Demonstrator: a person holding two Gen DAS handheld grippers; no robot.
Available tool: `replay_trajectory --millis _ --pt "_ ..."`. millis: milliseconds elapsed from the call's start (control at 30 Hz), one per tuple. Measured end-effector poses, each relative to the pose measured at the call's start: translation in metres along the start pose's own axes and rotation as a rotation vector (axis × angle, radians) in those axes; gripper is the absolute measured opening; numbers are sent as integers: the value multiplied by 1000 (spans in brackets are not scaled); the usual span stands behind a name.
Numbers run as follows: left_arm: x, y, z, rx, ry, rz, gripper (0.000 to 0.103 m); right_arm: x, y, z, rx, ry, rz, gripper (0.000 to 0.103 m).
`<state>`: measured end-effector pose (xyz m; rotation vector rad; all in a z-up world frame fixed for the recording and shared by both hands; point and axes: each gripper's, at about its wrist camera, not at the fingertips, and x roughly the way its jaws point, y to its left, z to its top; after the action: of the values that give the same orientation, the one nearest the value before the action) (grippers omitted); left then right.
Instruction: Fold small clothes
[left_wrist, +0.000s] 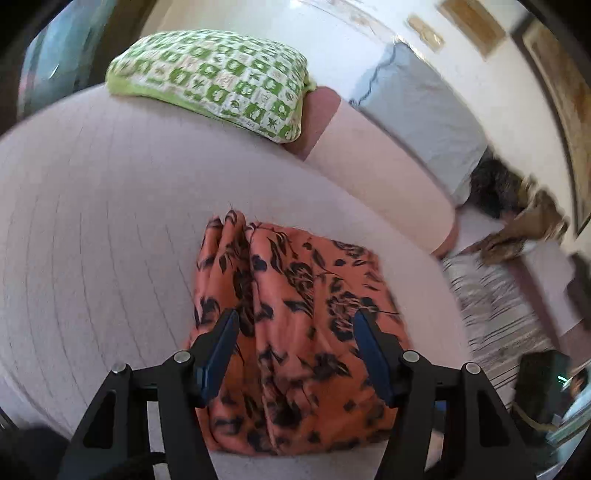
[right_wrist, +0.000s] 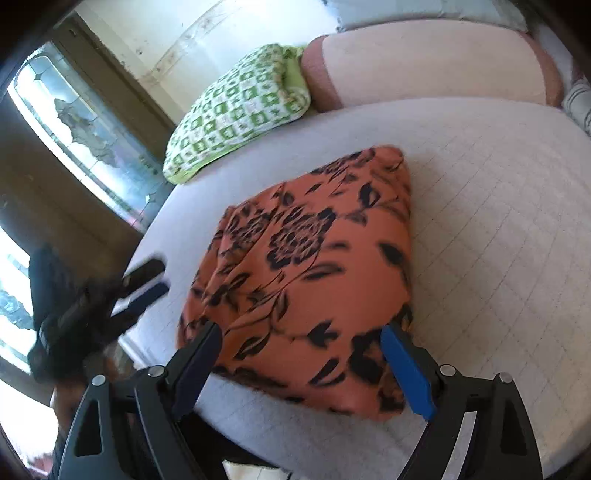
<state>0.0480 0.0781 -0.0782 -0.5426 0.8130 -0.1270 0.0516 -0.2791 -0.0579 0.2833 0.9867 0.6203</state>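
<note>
A pale quilted mattress fills most of both views, with a white wall behind it and a window off to one side in the right wrist view. At the head of the bed lie a green-and-white patterned pillow and, just beside it, a pink bolster. A grey cloth is draped past the bolster in the left wrist view, and a brown heap (too blurred to identify) sits near its end.

The orange garment with a black floral print lies on the mattress, folded into a compact bundle, its layers bunched into ridges along one side. The left gripper hovers above it with its jaws spread wide, the blue pads apart and nothing between them. The right gripper hangs over the near edge of the bundle, also wide open and holding nothing. In the right wrist view the left gripper appears, blurred, just off the bundle's side.
</note>
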Motion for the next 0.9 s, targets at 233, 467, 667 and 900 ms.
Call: replay_trajectory --millis 233,467,667,900 --pt "70 29 26 -104 233 24 66 24 -3 -20 196 81 211 93" --pt "90 31 24 -89 300 -20 32 53 -19 -44 471 139 326 93" --pt "89 15 31 -9 280 3 15 75 -32 -38 603 89 345 77" --pt "12 -48 54 276 27 20 14 48 -20 -30 612 72 371 25"
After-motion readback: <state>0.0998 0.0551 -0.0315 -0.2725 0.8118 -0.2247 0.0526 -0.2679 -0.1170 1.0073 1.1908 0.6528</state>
